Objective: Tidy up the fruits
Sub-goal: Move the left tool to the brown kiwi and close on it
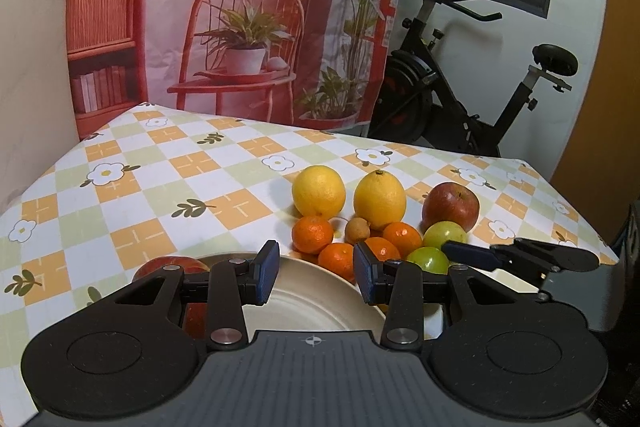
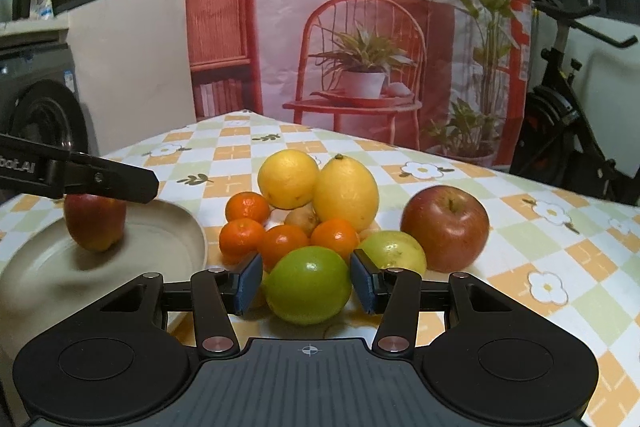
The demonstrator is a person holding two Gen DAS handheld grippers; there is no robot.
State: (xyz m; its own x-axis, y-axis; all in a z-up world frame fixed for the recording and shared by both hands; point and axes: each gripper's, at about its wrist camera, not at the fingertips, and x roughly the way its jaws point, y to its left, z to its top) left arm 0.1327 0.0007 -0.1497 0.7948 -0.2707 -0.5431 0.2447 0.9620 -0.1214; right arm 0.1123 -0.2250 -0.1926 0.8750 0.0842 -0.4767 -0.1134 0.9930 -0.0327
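A pile of fruit lies on the checked tablecloth: two lemons [image 2: 288, 179] [image 2: 346, 193], several tangerines [image 2: 247, 207], a small brown fruit [image 2: 302, 219], two green fruits [image 2: 308, 285] [image 2: 394, 253] and a red apple [image 2: 446, 227]. A cream plate [image 2: 168, 247] on the left holds another red apple [image 2: 95, 221]. My right gripper [image 2: 306, 281] is open, its pads either side of the nearer green fruit, with small gaps. My left gripper [image 1: 316, 273] is open and empty above the plate [image 1: 312, 307], with the plate's apple [image 1: 172, 265] behind its left finger.
The right gripper's finger [image 1: 472, 253] reaches in beside the green fruits [image 1: 430, 259] in the left wrist view. The table's far edge meets a printed backdrop [image 2: 360, 27]. An exercise bike [image 1: 460, 87] stands to the right, a washing machine [image 2: 40, 107] to the left.
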